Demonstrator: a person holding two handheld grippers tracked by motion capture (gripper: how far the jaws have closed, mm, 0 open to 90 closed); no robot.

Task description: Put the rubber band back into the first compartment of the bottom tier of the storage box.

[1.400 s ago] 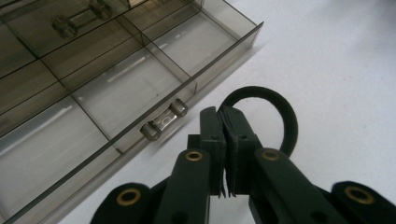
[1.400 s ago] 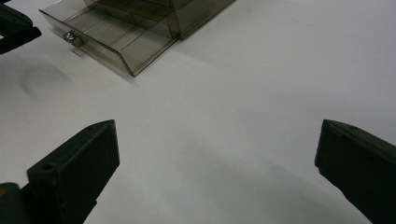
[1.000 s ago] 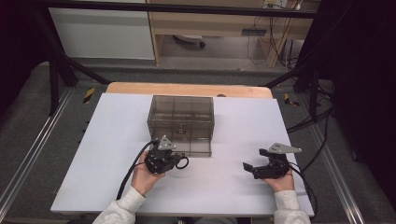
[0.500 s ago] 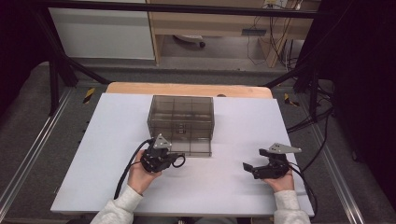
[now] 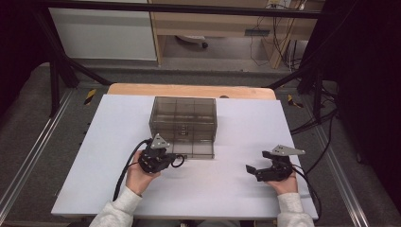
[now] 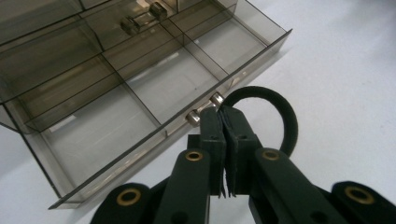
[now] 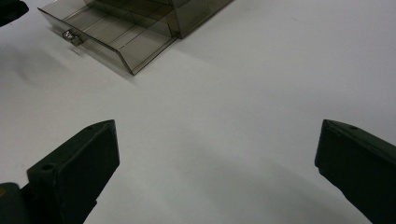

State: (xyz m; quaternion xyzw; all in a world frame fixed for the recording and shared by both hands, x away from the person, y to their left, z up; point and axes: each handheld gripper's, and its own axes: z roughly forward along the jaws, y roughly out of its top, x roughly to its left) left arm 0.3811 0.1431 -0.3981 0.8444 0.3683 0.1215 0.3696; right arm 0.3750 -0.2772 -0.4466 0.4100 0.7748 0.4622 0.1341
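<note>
A smoky clear drawer box (image 5: 183,118) stands mid-table with its bottom drawer (image 5: 194,150) pulled out. The drawer (image 6: 140,93) has several bare compartments and a small metal handle (image 6: 205,109). My left gripper (image 6: 223,114) is shut on a black elastic band (image 6: 285,116), whose loop sticks out to the right just in front of the handle. From above, the left gripper (image 5: 163,158) sits at the drawer's front left corner, with the band (image 5: 178,161) beside it. My right gripper (image 5: 258,161) rests near the front right, open, nothing between its jaws (image 7: 217,154).
The white table top (image 5: 94,156) lies on a wooden board (image 5: 189,90). The open drawer (image 7: 112,37) lies far left of the right gripper. Cables trail from both grippers. Black frame bars and floor rails run along both sides.
The left gripper has edged slightly to the left with the band still in it. The right gripper has stayed put.
</note>
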